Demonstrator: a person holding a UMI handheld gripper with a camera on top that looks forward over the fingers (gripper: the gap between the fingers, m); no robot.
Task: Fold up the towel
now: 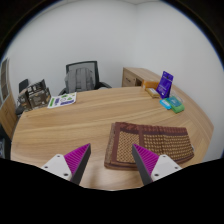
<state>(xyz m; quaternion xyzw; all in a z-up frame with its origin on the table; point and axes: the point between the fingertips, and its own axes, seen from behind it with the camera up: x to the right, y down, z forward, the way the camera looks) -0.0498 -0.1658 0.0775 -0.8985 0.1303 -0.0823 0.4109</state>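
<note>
Gripper view: the gripper is hovering wide open and empty above the near edge of the brown patterned rectangular towel lying flat on the round wooden worktop, where a shallow pinch is risking slipping off the thin hem.

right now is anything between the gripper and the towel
Nothing visible is. The towel lies flat on the wooden table just ahead of the open gripper, its near edge by the right finger. The purple box and other items sit well beyond it.
</note>
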